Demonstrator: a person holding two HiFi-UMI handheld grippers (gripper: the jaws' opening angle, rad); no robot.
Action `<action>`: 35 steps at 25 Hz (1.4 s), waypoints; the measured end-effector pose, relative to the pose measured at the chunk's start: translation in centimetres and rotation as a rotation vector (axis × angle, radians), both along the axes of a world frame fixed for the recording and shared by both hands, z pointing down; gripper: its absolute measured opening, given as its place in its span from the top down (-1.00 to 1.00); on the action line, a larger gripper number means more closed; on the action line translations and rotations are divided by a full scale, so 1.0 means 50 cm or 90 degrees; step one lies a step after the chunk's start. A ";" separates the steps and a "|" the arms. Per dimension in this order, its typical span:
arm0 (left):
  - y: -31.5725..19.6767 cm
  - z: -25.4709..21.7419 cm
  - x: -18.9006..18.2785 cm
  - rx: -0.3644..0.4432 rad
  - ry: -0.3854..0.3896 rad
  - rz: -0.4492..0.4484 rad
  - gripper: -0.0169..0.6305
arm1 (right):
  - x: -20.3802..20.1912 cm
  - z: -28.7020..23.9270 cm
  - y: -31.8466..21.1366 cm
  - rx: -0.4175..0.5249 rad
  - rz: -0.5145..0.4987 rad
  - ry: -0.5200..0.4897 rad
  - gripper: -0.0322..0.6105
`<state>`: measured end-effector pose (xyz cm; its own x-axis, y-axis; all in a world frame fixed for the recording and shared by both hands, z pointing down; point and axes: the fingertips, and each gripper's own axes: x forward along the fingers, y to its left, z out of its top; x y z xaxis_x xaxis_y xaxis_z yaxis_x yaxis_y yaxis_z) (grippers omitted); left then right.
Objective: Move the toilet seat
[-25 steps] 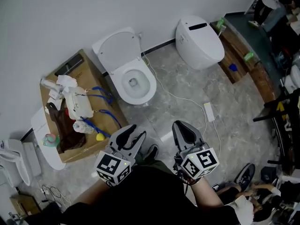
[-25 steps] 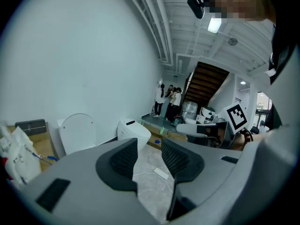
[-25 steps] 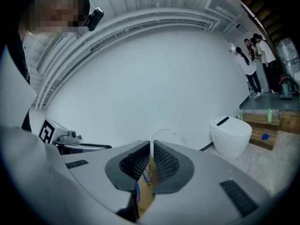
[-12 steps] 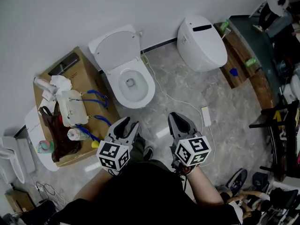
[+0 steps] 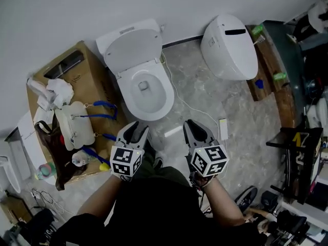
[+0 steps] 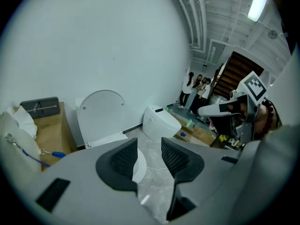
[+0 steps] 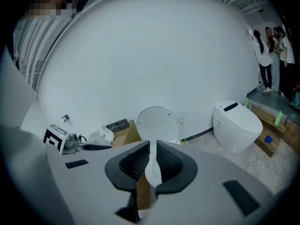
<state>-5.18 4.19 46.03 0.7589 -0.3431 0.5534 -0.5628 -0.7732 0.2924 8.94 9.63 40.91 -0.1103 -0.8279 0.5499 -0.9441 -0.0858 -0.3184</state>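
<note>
Two jaw pairs, both empty — left gripper (image 5: 136, 130) apart, right gripper (image 5: 197, 127) together — face the raised toilet seat (image 5: 134, 49) at twelve o'clock: likely stiff, light; grip its rim.

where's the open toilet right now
In the head view the open toilet stands against the wall, between the cardboard box at left and a closed toilet at right.

A white glossy ceramic toilet (image 5: 146, 91) stands on a grey marbled stone floor (image 5: 205, 96). The brown cardboard box (image 5: 89, 73) holds blue straps (image 5: 105, 104). The grey left gripper (image 5: 136, 129) and right gripper (image 5: 197, 127) bear black-and-white patterned cubes (image 5: 125, 163), and beside the box is a small, possibly yellow piece (image 5: 104, 166).
</note>
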 end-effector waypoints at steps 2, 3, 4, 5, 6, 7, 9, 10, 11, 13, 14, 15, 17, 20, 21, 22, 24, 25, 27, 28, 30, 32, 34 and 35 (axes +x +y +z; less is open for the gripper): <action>-0.039 0.038 -0.005 0.001 -0.012 -0.007 0.43 | 0.008 0.021 -0.040 -0.002 -0.008 0.026 0.76; -0.054 0.055 -0.006 0.002 -0.018 -0.007 0.43 | 0.013 0.033 -0.058 -0.001 -0.013 0.041 0.76; -0.067 0.073 -0.007 0.006 -0.023 -0.006 0.43 | 0.018 0.045 -0.075 0.001 -0.017 0.054 0.76; -0.077 0.090 -0.007 0.010 -0.029 -0.005 0.43 | 0.023 0.059 -0.091 0.003 -0.022 0.065 0.76; -0.085 0.107 -0.006 0.012 -0.034 -0.005 0.43 | 0.028 0.075 -0.104 0.004 -0.027 0.075 0.76; -0.089 0.125 -0.004 0.012 -0.039 -0.004 0.43 | 0.033 0.092 -0.116 0.003 -0.035 0.085 0.76; -0.093 0.164 0.000 0.009 -0.057 -0.002 0.43 | 0.044 0.134 -0.135 -0.011 -0.054 0.104 0.76; -0.095 0.185 0.002 0.008 -0.068 0.000 0.43 | 0.049 0.159 -0.144 -0.023 -0.063 0.112 0.76; -0.098 0.205 0.005 0.007 -0.078 0.000 0.43 | 0.055 0.186 -0.151 -0.037 -0.072 0.117 0.76; -0.101 0.244 0.009 -0.001 -0.095 -0.004 0.43 | 0.062 0.238 -0.160 -0.060 -0.085 0.118 0.76; -0.101 0.263 0.011 -0.006 -0.102 -0.007 0.43 | 0.063 0.264 -0.162 -0.069 -0.092 0.116 0.76; -0.100 0.282 0.014 -0.011 -0.108 -0.009 0.43 | 0.064 0.290 -0.163 -0.076 -0.100 0.114 0.76; -0.096 0.321 0.020 -0.022 -0.117 -0.013 0.43 | 0.062 0.344 -0.163 -0.087 -0.119 0.107 0.76; -0.090 0.386 0.028 -0.038 -0.123 -0.029 0.43 | 0.060 0.432 -0.157 -0.107 -0.158 0.092 0.75; -0.087 0.411 0.030 -0.043 -0.129 -0.035 0.43 | 0.060 0.463 -0.156 -0.114 -0.172 0.087 0.72; -0.084 0.438 0.032 -0.048 -0.139 -0.039 0.43 | 0.062 0.494 -0.154 -0.121 -0.184 0.082 0.66; -0.078 0.492 0.036 -0.054 -0.165 -0.040 0.43 | 0.069 0.555 -0.151 -0.135 -0.203 0.076 0.55; -0.075 0.518 0.038 -0.055 -0.176 -0.039 0.43 | 0.073 0.584 -0.149 -0.142 -0.210 0.076 0.54; -0.067 0.569 0.041 -0.060 -0.195 -0.039 0.43 | 0.080 0.640 -0.140 -0.158 -0.222 0.075 0.53; -0.061 0.594 0.042 -0.065 -0.203 -0.040 0.43 | 0.081 0.667 -0.133 -0.167 -0.228 0.073 0.52; -0.038 0.644 0.041 -0.082 -0.215 -0.043 0.43 | 0.081 0.720 -0.112 -0.187 -0.242 0.069 0.52; -0.004 0.692 0.038 -0.098 -0.230 -0.038 0.43 | 0.084 0.775 -0.085 -0.209 -0.258 0.068 0.51; 0.022 0.739 0.033 -0.105 -0.245 -0.025 0.43 | 0.083 0.829 -0.069 -0.230 -0.267 0.066 0.50; 0.028 0.763 0.029 -0.108 -0.251 -0.022 0.43 | 0.080 0.855 -0.067 -0.237 -0.269 0.063 0.49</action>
